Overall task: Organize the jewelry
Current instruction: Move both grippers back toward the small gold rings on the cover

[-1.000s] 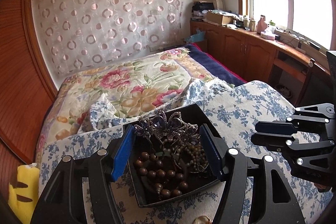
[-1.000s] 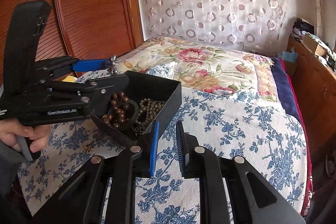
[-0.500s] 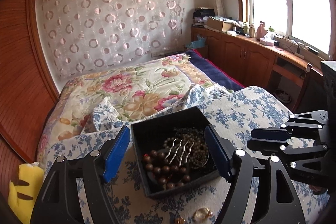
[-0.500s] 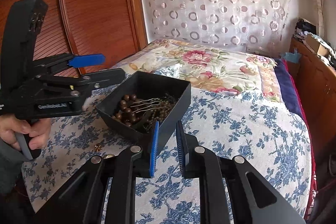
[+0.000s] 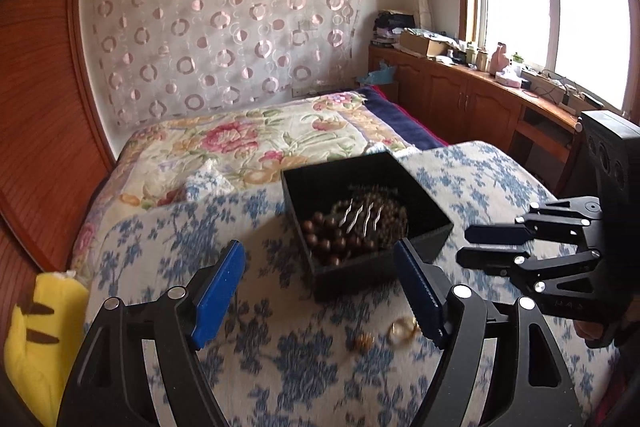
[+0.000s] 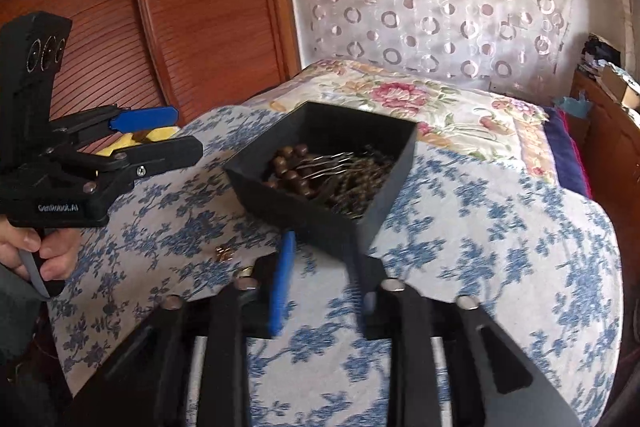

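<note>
On the blue-flowered cover, the black box (image 5: pixel 366 223) is sitting with beads and a hair comb already inside, while a gold ring (image 5: pixel 402 330) and a small gold piece (image 5: pixel 362 341), blurred and perhaps an earring, are lying loose just in front of it. Your left gripper (image 5: pixel 320 301) is opening wide and empty above them, so be lowering it squarely over the ring. Your right gripper (image 6: pixel 320 291) is also opening, holding nothing, near the box's corner.

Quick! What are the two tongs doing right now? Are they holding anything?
Left tongs: open wide, opening further, holding nothing.
Right tongs: opening, holding nothing; the box corner sits between them.
</note>
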Available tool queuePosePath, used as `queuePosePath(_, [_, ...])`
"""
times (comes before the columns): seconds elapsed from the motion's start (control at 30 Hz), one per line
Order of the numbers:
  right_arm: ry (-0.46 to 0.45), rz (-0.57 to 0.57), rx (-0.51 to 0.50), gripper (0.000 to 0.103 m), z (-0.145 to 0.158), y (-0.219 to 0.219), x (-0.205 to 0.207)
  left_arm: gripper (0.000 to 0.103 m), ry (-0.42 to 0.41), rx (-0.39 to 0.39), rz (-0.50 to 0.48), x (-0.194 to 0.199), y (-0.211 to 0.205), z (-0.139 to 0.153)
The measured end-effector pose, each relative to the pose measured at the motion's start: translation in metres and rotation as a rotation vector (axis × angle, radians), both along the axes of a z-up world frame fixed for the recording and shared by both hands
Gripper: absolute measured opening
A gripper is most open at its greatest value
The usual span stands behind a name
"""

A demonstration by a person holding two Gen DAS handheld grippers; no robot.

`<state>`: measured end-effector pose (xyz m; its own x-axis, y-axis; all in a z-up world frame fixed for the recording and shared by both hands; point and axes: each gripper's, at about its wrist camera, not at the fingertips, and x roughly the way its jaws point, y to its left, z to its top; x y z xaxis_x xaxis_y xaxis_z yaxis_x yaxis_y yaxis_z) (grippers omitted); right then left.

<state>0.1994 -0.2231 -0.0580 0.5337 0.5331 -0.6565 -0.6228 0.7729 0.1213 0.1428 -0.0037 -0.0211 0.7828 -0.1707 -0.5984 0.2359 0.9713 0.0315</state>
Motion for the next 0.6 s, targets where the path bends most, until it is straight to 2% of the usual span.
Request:
queuePosePath(0.3, [0.064, 0.096, -0.092, 0.035, -0.026, 0.037, -0.007, 0.073, 0.058, -0.036, 0.031, -0.019, 0.024, -0.026])
queuePosePath(0.37, [0.079, 0.118, -0.110, 0.035, -0.031, 0.044, -0.008, 0.076, 0.068, -0.043, 0.041, -0.023, 0.030, -0.033])
queuePosePath(0.6, [0.066, 0.158, -0.192, 0.035, -0.038, 0.066, -0.012, 0.077, 0.097, -0.051, 0.084, -0.026, 0.046, -0.046])
